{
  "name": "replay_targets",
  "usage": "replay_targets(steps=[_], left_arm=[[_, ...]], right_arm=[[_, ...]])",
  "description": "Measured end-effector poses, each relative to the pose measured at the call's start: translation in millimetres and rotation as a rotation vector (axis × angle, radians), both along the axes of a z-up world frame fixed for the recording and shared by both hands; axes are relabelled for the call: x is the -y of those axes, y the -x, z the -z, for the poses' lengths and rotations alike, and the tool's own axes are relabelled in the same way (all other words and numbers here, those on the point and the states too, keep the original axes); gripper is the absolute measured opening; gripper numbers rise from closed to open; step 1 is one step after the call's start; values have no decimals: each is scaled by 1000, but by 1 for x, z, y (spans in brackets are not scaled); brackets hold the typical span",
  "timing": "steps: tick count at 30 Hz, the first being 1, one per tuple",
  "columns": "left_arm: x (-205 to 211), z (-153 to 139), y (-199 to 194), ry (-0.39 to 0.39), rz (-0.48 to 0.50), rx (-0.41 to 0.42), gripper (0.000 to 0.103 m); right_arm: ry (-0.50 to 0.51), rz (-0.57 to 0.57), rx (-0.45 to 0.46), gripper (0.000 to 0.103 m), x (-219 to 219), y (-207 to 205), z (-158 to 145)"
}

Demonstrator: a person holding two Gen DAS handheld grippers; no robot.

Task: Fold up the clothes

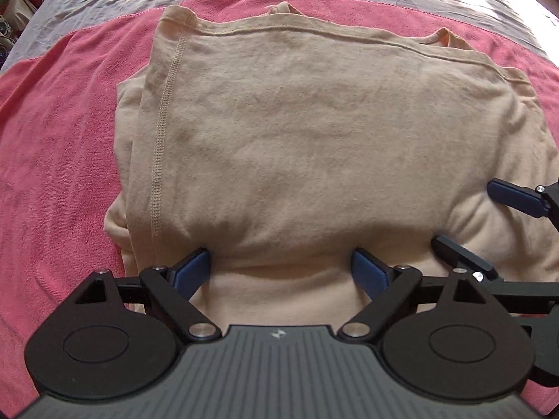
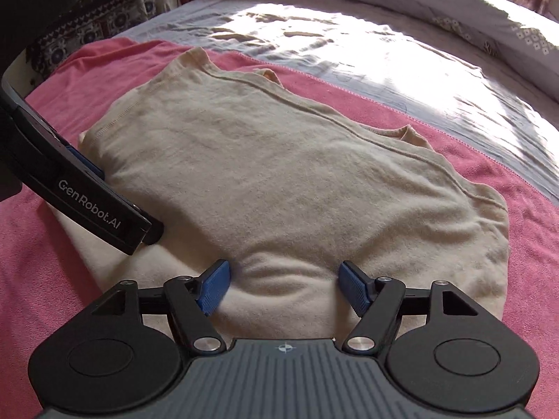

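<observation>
A beige shirt (image 1: 286,132) lies folded into a rough rectangle on a pink towel (image 1: 59,132), its hem running along the far side. My left gripper (image 1: 281,265) is open, its blue pads wide apart and resting at the near fold of the shirt. The right gripper shows at the right edge of the left wrist view, one blue fingertip (image 1: 513,197) over the cloth. In the right wrist view the same shirt (image 2: 286,174) fills the middle, and my right gripper (image 2: 283,284) is open at its puckered near edge. The left gripper's black finger (image 2: 87,195) lies at the shirt's left side.
The pink towel (image 2: 419,139) is spread over a pale grey bedsheet (image 2: 349,42) lit by strong sun. A patterned box (image 2: 104,21) and clutter stand beyond the bed at the back left. A rumpled quilt (image 2: 471,7) lies at the far right.
</observation>
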State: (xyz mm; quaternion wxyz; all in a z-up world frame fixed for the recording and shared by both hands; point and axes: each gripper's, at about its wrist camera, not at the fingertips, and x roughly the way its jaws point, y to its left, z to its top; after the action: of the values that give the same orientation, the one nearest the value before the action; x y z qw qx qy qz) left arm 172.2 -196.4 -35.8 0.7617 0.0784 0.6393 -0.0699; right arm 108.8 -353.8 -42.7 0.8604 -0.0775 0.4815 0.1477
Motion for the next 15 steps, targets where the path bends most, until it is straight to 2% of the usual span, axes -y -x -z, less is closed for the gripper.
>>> replay_targets(steps=[6,15], left_arm=[[-3,4,3,-2,-12,-6,101],[-5,3,17,9,10,11,103]], right_arm=[[-17,10,13,88,6,-1,8],[-47,-3,94,97,11,11,16]])
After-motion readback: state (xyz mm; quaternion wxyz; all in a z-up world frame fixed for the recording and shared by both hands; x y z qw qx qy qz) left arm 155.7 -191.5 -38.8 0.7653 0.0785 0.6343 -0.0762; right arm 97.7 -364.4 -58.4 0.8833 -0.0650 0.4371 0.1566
